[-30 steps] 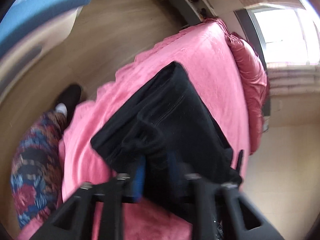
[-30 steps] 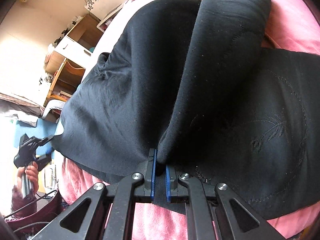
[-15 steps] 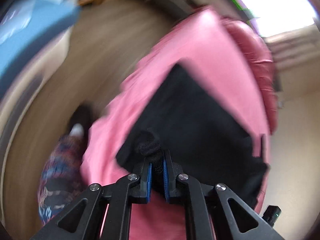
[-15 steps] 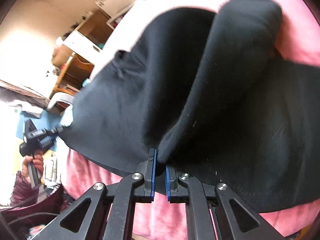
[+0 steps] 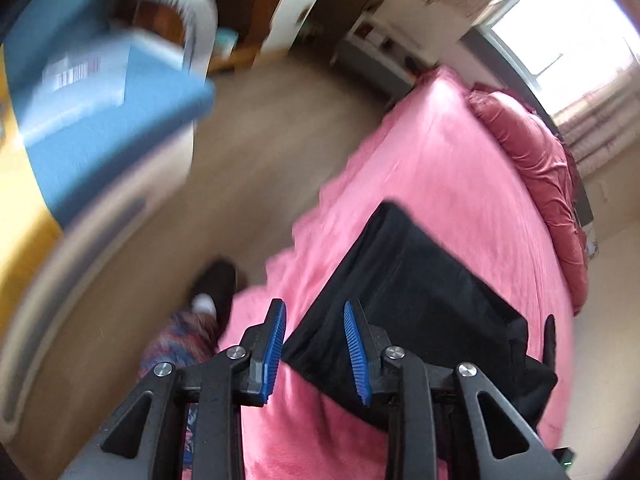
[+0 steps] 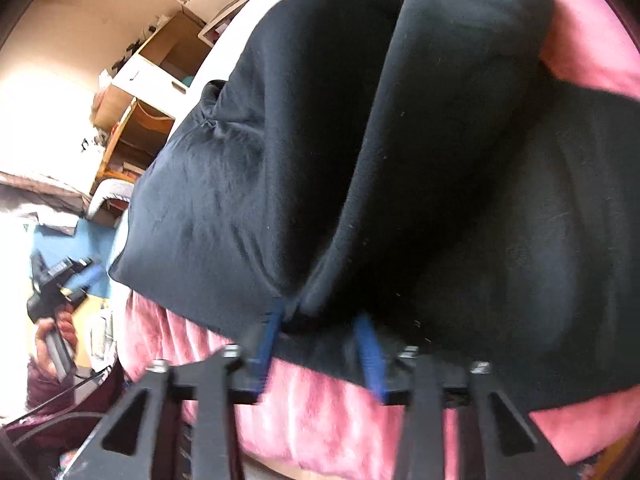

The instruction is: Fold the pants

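On pink bed [image 5: 452, 184], black pants [image 5: 420, 280] lie, apparently released by both grippers.

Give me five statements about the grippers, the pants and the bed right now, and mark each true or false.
1. The left gripper is open, with nothing between its fingers. True.
2. The black pants lie on a blue bedspread. False: the bedspread is pink.
3. The right gripper is clamped shut on the fabric. False: its fingers stand apart at the pants' near edge.
4. In the right wrist view, part of the pants stands up in a raised fold. True.
5. A dark red pillow lies on the floor. False: it lies along the far edge of the bed.
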The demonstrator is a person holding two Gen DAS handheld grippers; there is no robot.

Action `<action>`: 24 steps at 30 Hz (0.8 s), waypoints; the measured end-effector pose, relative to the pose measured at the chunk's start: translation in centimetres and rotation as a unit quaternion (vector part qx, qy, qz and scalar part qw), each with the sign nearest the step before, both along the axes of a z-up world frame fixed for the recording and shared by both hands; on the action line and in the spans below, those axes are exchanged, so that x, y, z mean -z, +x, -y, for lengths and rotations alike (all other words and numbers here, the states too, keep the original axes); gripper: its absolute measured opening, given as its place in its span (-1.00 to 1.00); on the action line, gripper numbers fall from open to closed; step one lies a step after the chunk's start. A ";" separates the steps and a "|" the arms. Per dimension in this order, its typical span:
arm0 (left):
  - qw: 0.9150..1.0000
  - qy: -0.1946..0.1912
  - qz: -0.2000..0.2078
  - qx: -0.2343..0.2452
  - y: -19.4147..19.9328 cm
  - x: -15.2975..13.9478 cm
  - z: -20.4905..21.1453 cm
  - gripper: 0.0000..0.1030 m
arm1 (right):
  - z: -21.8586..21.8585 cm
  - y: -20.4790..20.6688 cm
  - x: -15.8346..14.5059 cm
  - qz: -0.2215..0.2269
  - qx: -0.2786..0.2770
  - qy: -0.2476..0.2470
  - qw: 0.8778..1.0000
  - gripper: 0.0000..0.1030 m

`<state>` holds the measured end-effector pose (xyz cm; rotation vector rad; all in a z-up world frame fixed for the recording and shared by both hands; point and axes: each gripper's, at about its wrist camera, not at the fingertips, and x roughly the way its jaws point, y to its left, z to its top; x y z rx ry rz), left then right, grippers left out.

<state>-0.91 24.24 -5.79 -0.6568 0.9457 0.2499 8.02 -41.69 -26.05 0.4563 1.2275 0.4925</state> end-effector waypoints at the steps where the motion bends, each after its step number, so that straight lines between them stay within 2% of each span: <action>1: 1.000 0.015 0.015 0.010 0.0 -0.9 0.8 -0.41 | 0.3 -0.2 -0.6 0.007 -0.001 -0.010 1.000 -0.02; 3: 0.997 0.025 0.040 0.053 0.5 -1.9 2.8 -0.41 | 1.4 -0.5 -2.0 0.027 0.006 -0.019 0.999 -0.02; 6: 0.989 0.016 0.036 0.142 2.0 -1.2 7.1 -0.41 | 3.9 0.0 -3.8 0.051 0.053 -0.030 0.997 -0.02; 9: 0.971 0.024 0.025 0.237 3.1 0.0 12.4 -0.41 | 6.5 1.6 -5.3 0.073 0.114 -0.044 0.990 -0.02; 11: 0.954 0.020 0.014 0.300 3.5 1.2 15.9 -0.41 | 7.5 3.1 -5.9 0.081 0.143 -0.058 0.985 -0.02; 13: 0.936 0.038 -0.003 0.350 3.7 2.4 19.0 -0.41 | 8.1 5.4 -6.5 0.089 0.164 -0.077 0.979 -0.02; 16: 0.913 0.044 -0.024 0.404 3.7 3.6 22.2 -0.41 | 7.8 9.1 -6.9 0.095 0.178 -0.099 0.974 -0.02; 18: 0.905 0.047 -0.031 0.422 3.6 4.0 23.2 -0.41 | 7.0 11.9 -7.1 0.091 0.188 -0.116 0.971 0.03; 20: 0.900 0.044 -0.031 0.432 3.7 4.3 23.5 -0.41 | 6.9 14.8 -6.9 0.084 0.200 -0.131 0.967 0.10; 24: 0.902 0.027 -0.030 0.431 3.9 4.4 22.3 -0.41 | 6.7 20.0 -5.8 0.058 0.212 -0.164 0.962 0.23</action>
